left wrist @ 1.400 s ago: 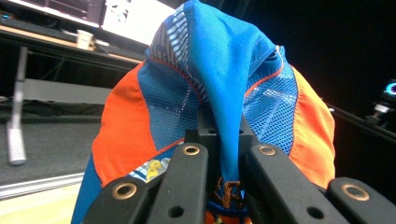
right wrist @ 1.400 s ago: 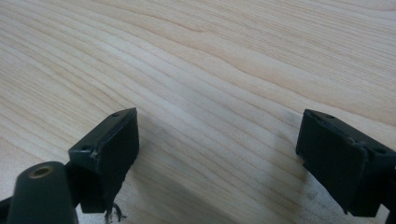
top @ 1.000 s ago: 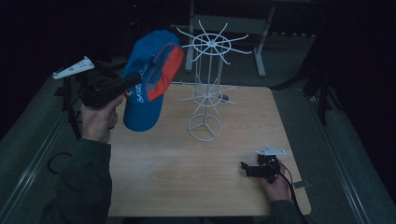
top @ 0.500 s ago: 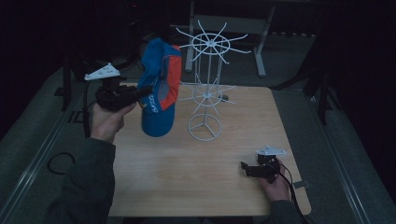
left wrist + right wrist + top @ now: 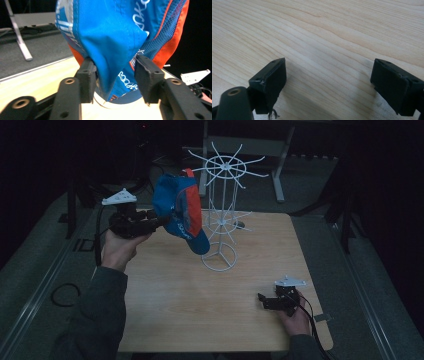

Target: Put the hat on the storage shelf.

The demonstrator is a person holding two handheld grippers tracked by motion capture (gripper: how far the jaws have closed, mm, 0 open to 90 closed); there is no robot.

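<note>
Your left gripper (image 5: 113, 75) has just been opening its jaws, and they now stand parted about halfway with the blue and orange cap (image 5: 117, 32) hanging down between them; a fold of blue fabric lies against the left pad, while the other pad stands just beside the mesh, so whether the cloth is pinched at all cannot be told. From above, your left gripper (image 5: 159, 221) sits at the left edge of the table (image 5: 165, 320), pointing toward the cap (image 5: 181, 212), which hangs on an arm of the white wire rack (image 5: 222, 210), brim downward, above the rack's round base. Your right gripper (image 5: 328, 82) rests low over bare wood with its jaws wide apart and nothing between them. Seen from overhead, your right gripper (image 5: 265, 301) lies near the table's front right corner, well apart from the rack.
</note>
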